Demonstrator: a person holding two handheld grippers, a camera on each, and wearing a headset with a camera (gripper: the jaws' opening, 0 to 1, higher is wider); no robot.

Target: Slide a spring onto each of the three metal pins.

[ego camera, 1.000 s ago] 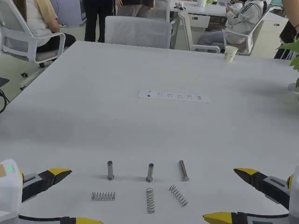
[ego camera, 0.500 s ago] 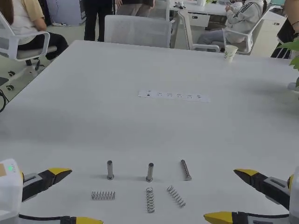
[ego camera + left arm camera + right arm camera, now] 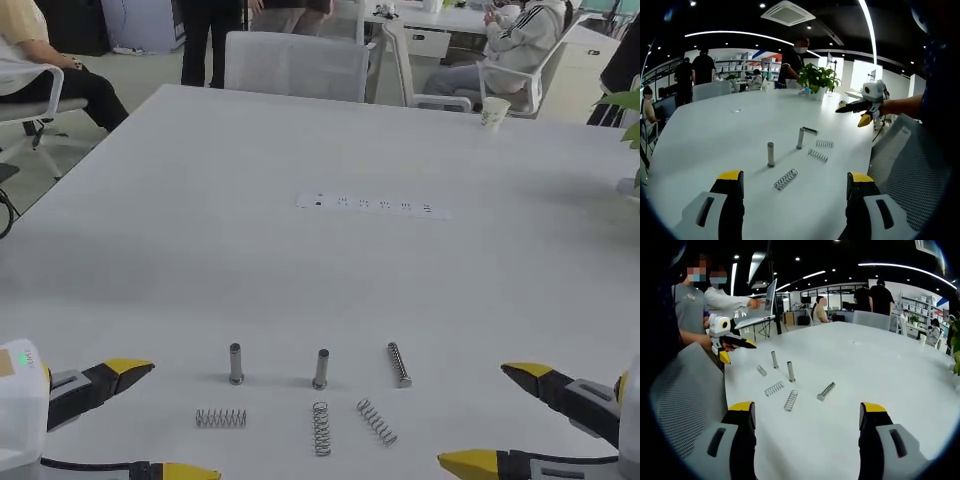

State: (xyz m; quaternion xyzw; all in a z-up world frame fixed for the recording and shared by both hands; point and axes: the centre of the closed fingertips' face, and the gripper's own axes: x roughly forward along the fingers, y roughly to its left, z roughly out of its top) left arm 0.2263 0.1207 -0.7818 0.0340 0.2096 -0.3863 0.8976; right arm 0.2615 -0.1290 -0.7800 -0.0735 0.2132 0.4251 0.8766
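Observation:
Three metal pins are near the table's front edge. The left pin [image 3: 236, 363] and middle pin [image 3: 321, 369] stand upright; the right pin [image 3: 397, 364] lies on its side. Just in front of them lie three springs: left [image 3: 220, 418], middle [image 3: 321, 428] and right [image 3: 377, 420]. My left gripper [image 3: 160, 420] hovers open to the left of the row, holding nothing. To the right, my right gripper [image 3: 492, 416] is also open and holds nothing. The left gripper view shows the nearest spring [image 3: 785, 179] and upright pin [image 3: 771, 154]. In the right gripper view the lying pin [image 3: 825, 391] sits beyond the open fingers.
A white power strip [image 3: 370, 206] lies mid-table. A paper cup [image 3: 492, 114] stands at the far right edge, with plant leaves [image 3: 625, 105] beside it. Office chairs [image 3: 295, 66] and seated people surround the far side of the white table [image 3: 300, 280].
Pins, springs and both grippers have held their places. A seated person at the far left has rolled further left, out of the picture.

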